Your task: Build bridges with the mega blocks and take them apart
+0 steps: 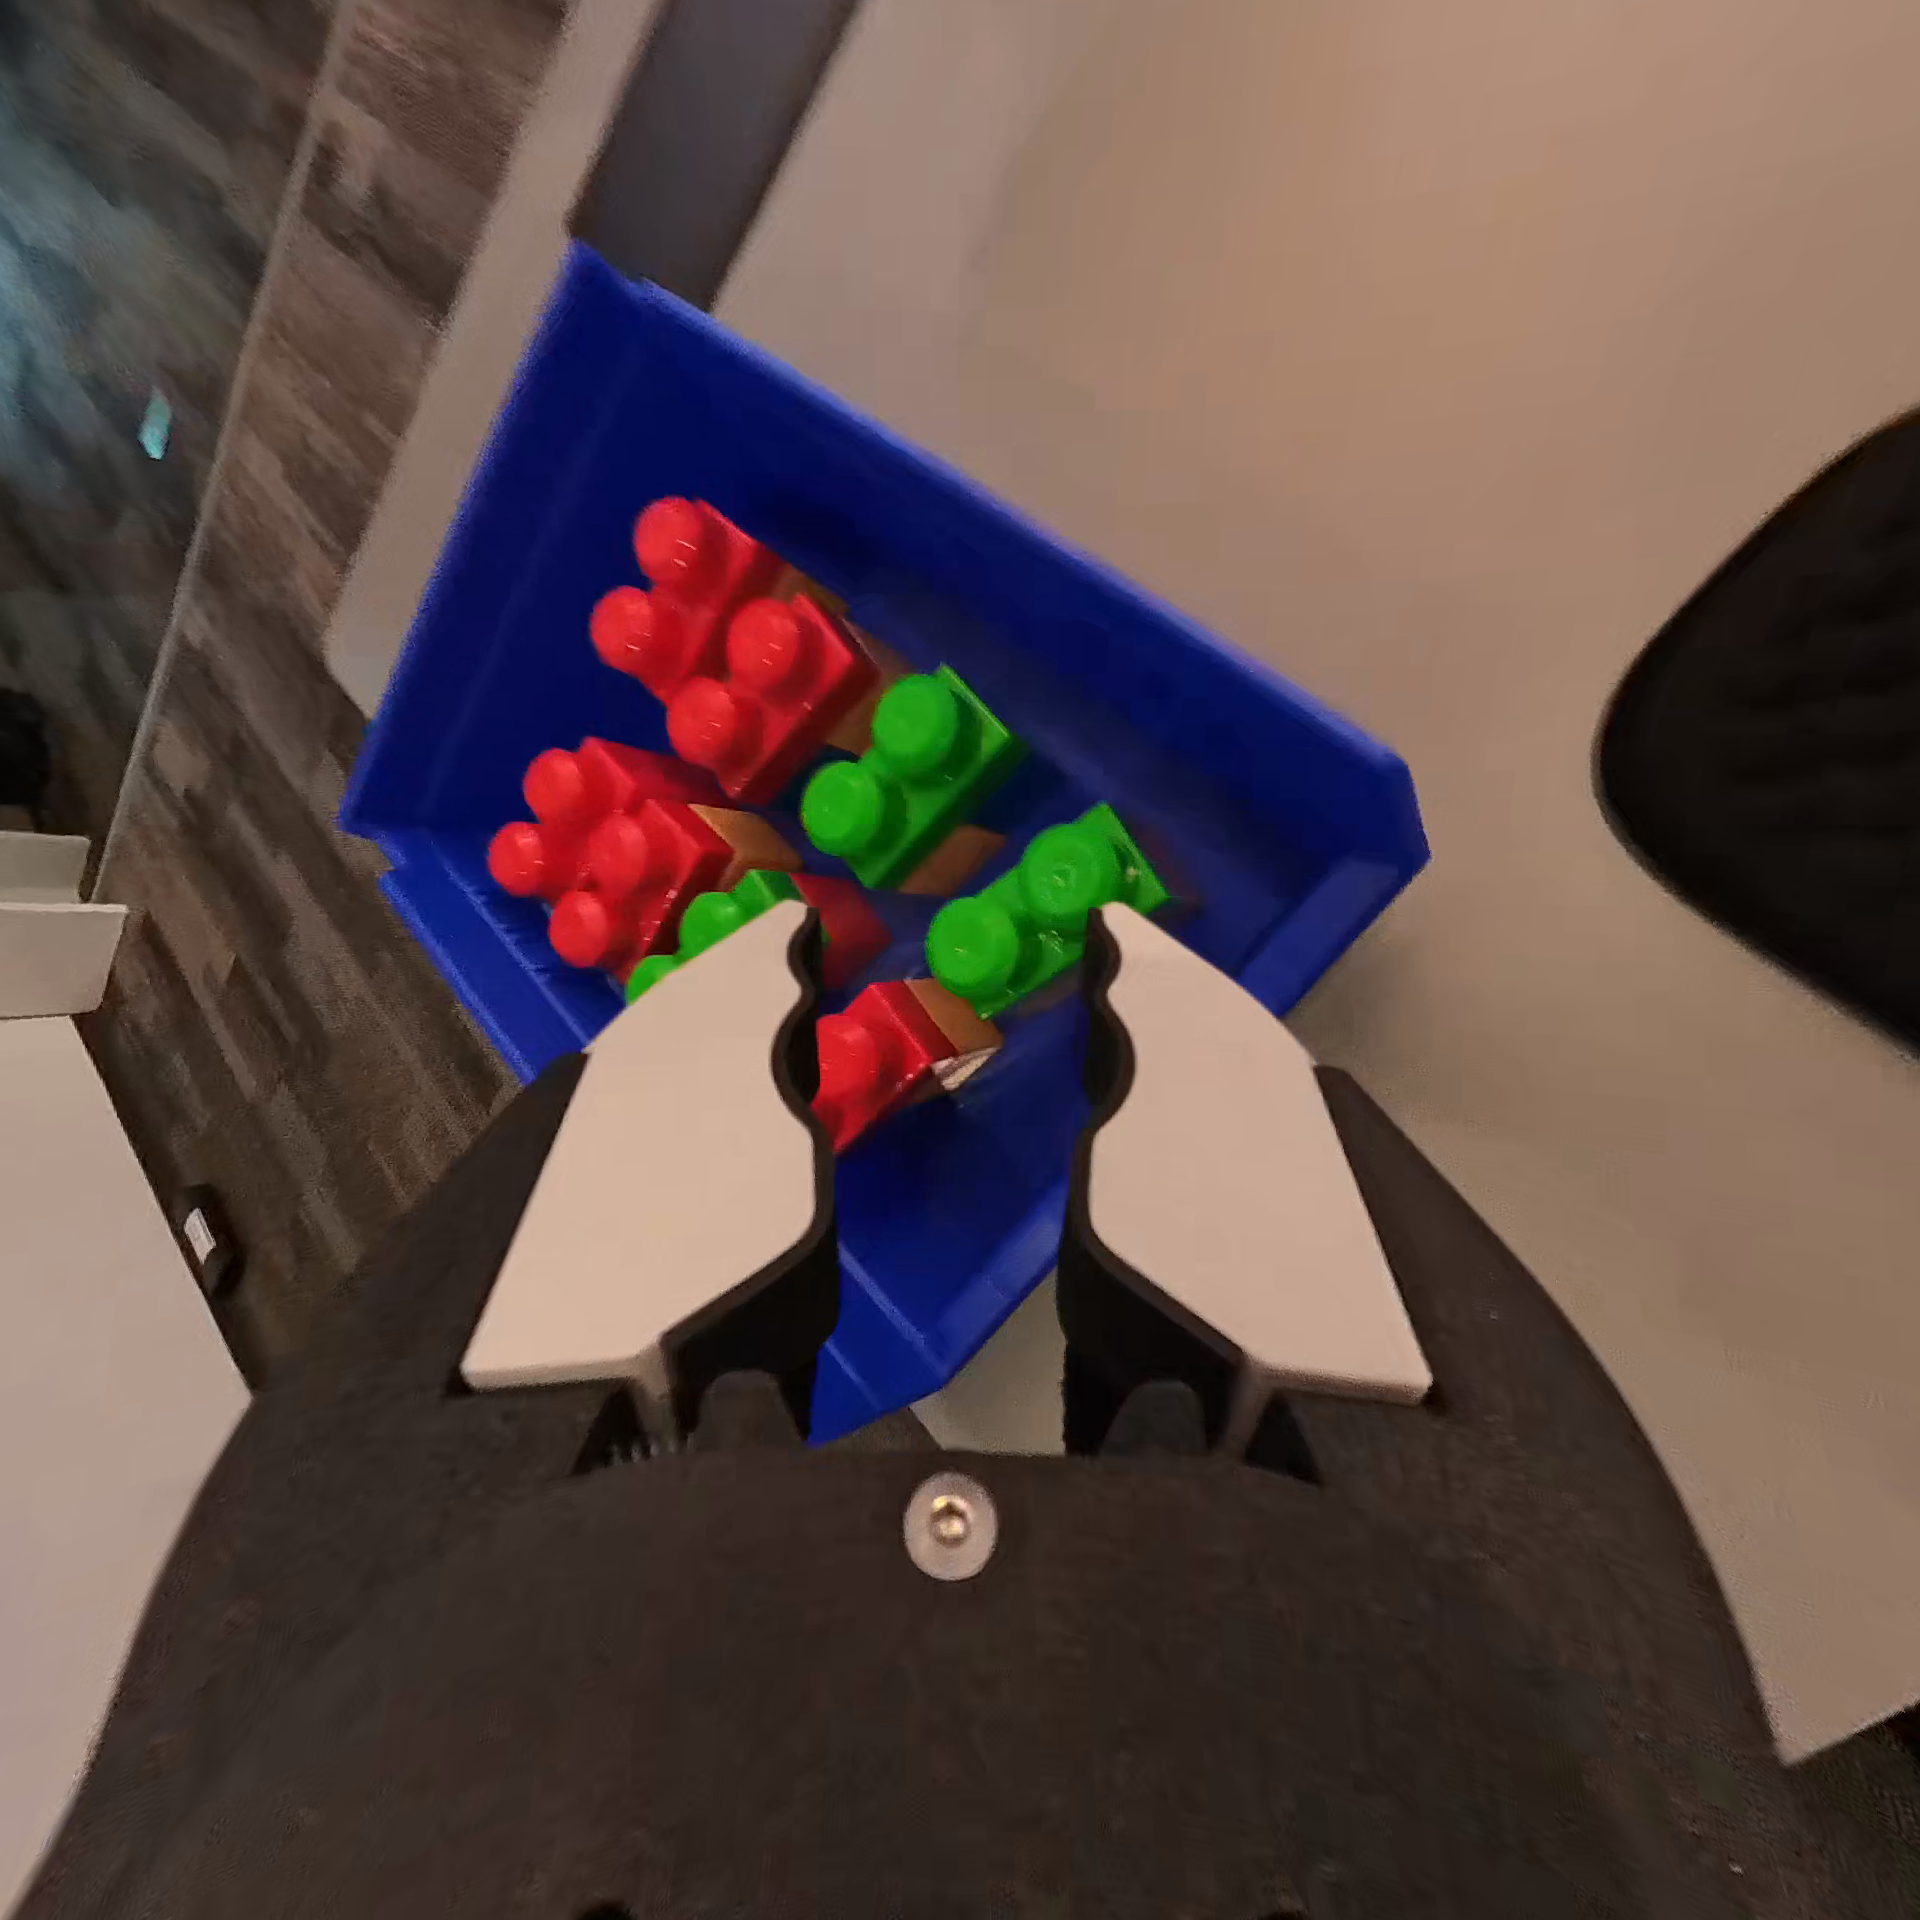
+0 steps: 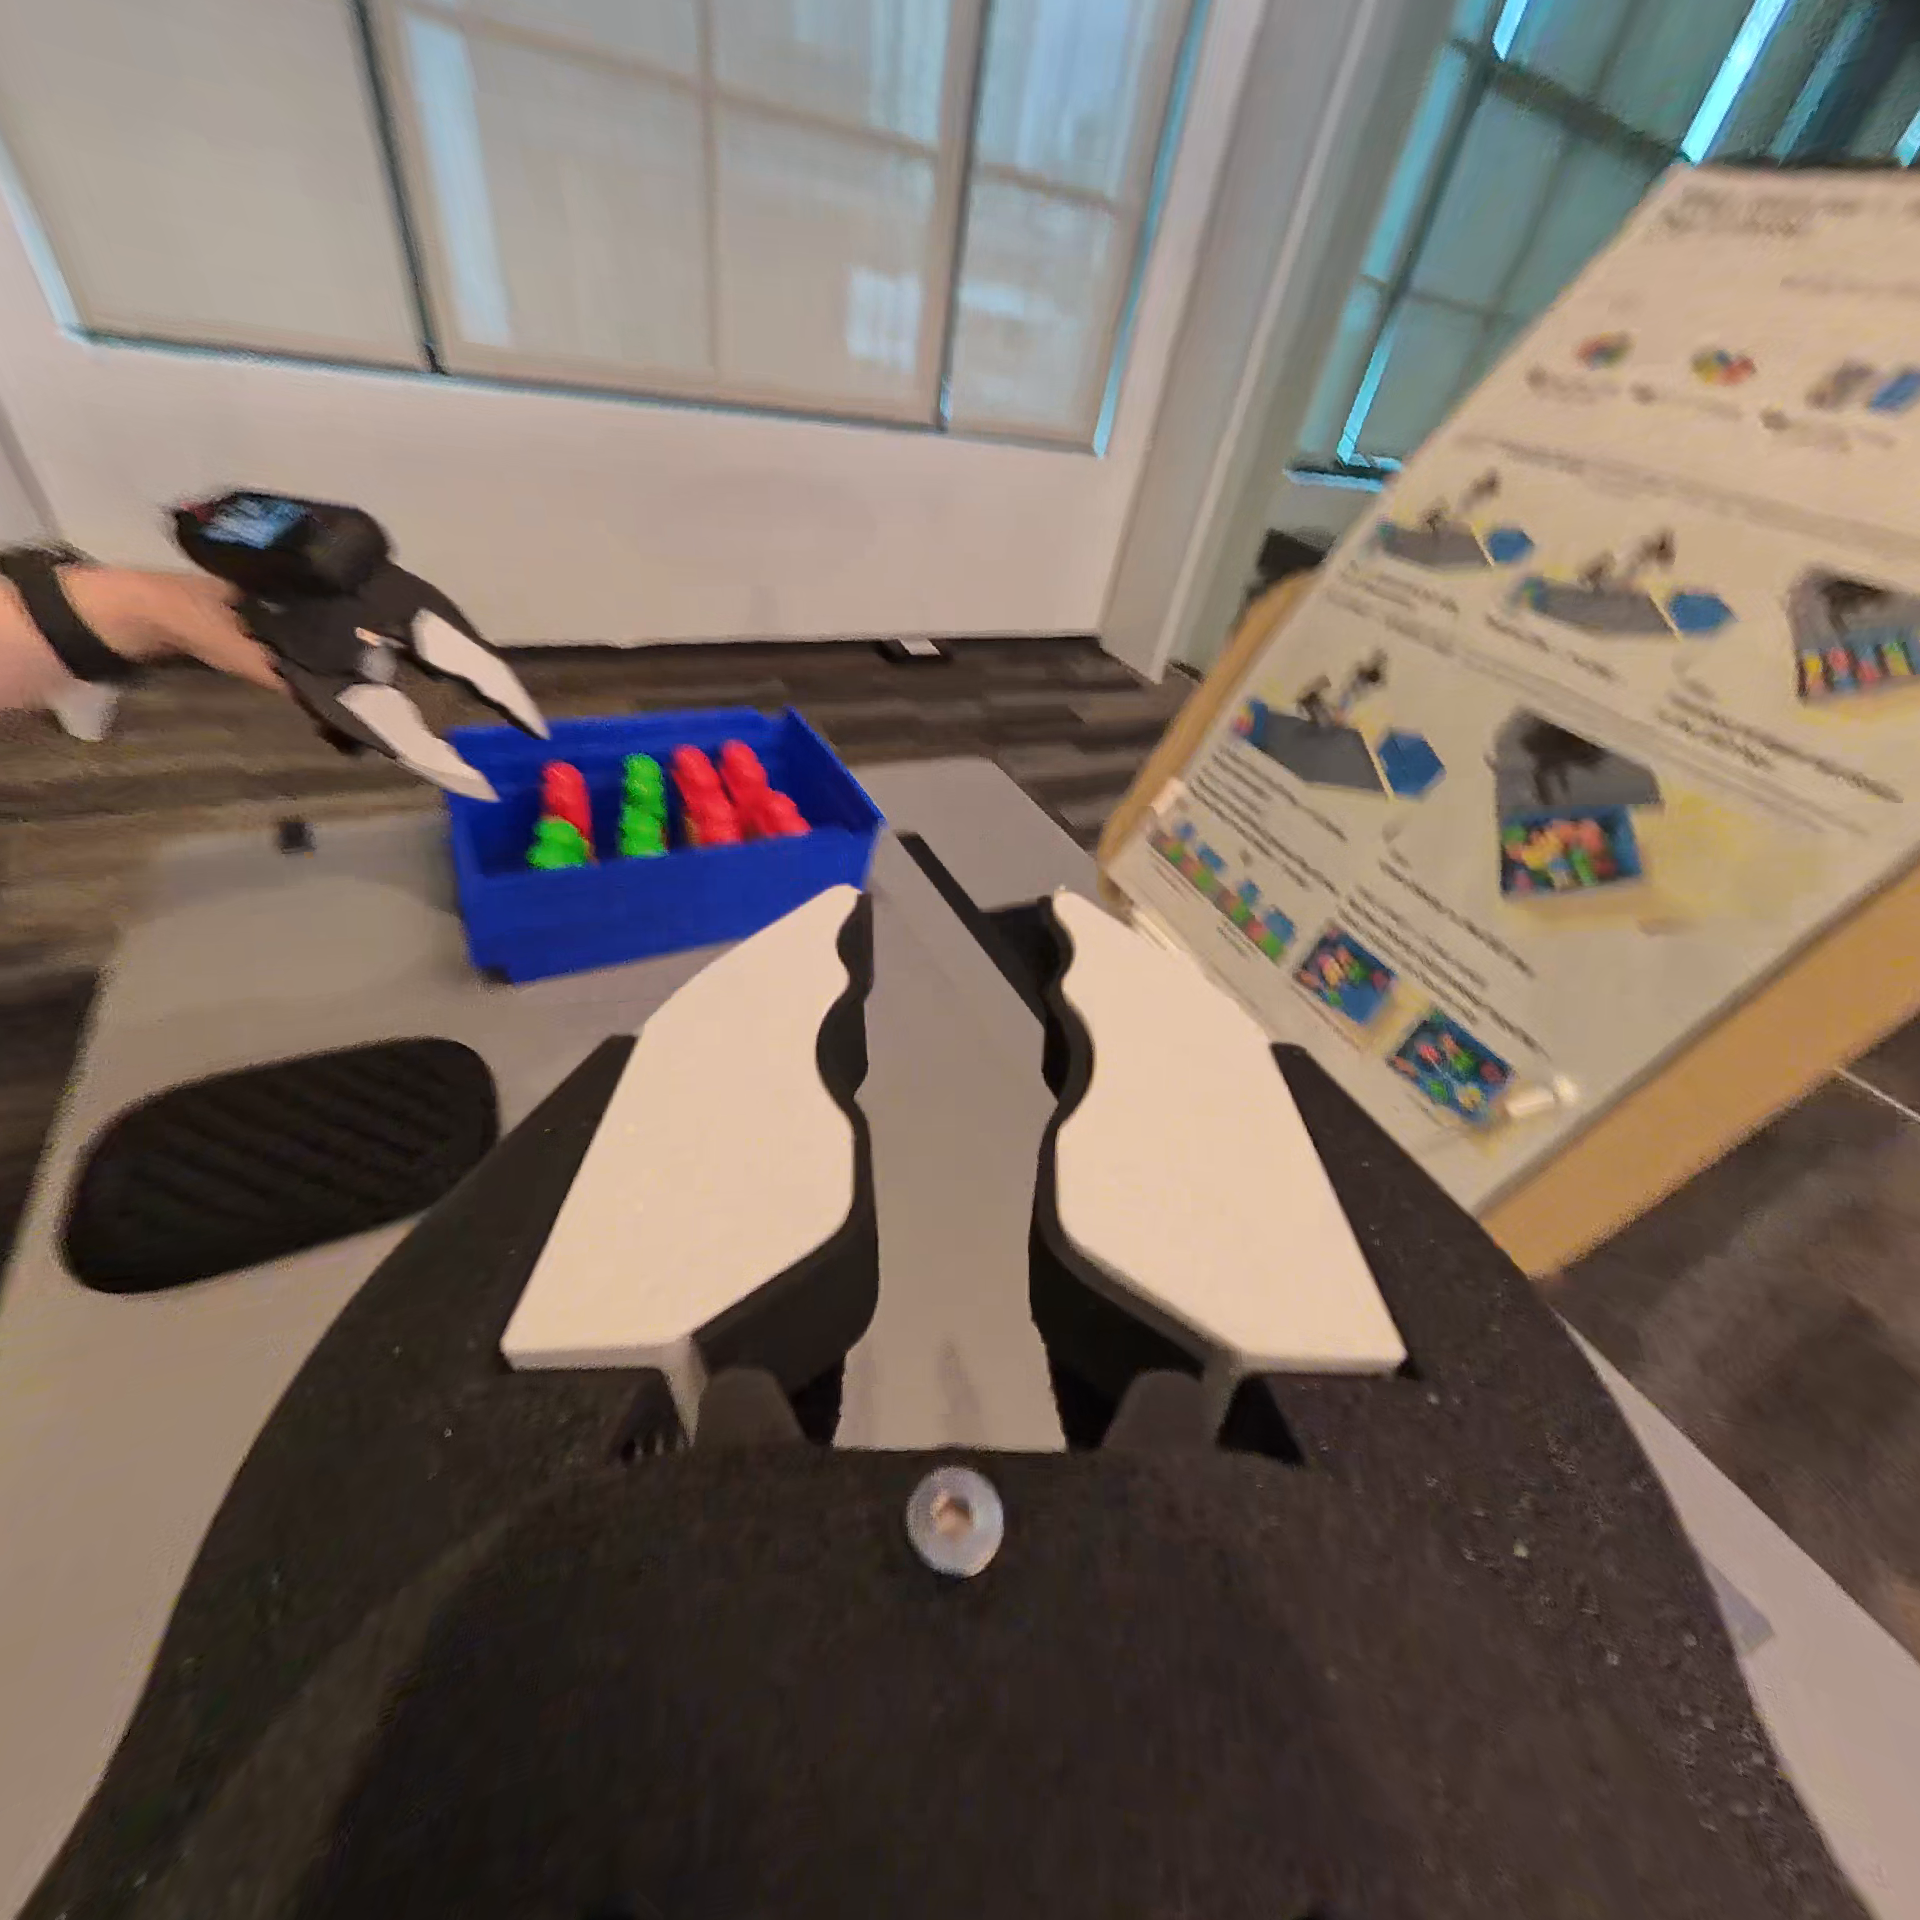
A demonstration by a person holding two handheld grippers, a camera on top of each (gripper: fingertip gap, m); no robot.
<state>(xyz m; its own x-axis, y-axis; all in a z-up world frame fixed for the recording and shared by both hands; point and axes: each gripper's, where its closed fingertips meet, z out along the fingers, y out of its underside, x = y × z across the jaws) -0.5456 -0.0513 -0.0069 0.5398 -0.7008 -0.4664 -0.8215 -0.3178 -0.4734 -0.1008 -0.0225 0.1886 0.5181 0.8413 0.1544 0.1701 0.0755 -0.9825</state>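
A blue bin (image 1: pixel 1039 582) on the grey table holds several red and green mega blocks. My left gripper (image 1: pixel 951 920) is open and empty, hovering above the bin. A small red block (image 1: pixel 883 1055) lies between its fingers lower down, and a green block (image 1: pixel 1029 914) sits by the right fingertip. In the right wrist view the bin (image 2: pixel 665 904) stands at the table's far left, with the left gripper (image 2: pixel 516 761) open over its left end. My right gripper (image 2: pixel 956 902) is open and empty over the table, well short of the bin.
A black oval pad (image 2: pixel 270 1158) lies on the grey table (image 2: pixel 312 935) to the left, and also shows in the left wrist view (image 1: pixel 1787 717). A slanted instruction board (image 2: pixel 1558 727) stands at the right. The table edge and carpet floor (image 1: pixel 208 623) are behind the bin. Left tips to right tips: about 50 centimeters.
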